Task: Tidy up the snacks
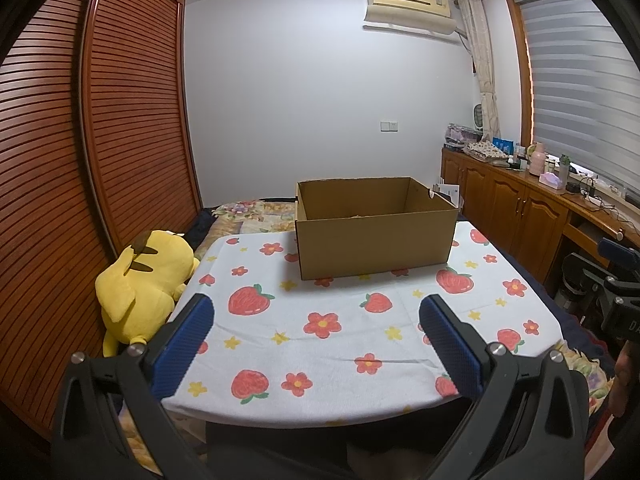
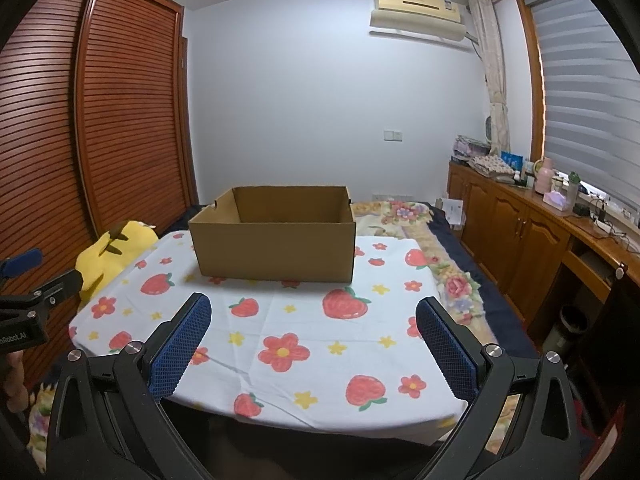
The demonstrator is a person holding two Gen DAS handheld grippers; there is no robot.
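Grippers level and wide open before cardboard box

Grippers side by side, low over near edge of table (image 1: pixel 360 344), both aimed forward at cardboard box (image 1: pixel 372 236). Left gripper (image 1: pixel 316 322) held level, blue-padded fingers (image 1: pixel 188 344) spread wide, nothing between them, only strawberry-print cloth (image 2: pixel 280 320) showing in the gap. Right gripper (image 2: pixel 314 322) in matching pose: level, fingers (image 2: pixel 444 348) far apart, holding nothing. Black body of right gripper visible at right edge of left wrist view, well apart from left one; body of left gripper likewise at left edge of right wrist view, part of a hand (image 2: pixel 14 376) below it.

Box standing upright at far side of table, top open, flaps absent or folded out of sight, interior mostly hidden by front wall; contents cannot be told. No snacks discernible on cloth. Yellow plush toy (image 1: pixel 140 284) lying just beside table's left edge, on bed (image 2: pixel 452 280) with floral cover.
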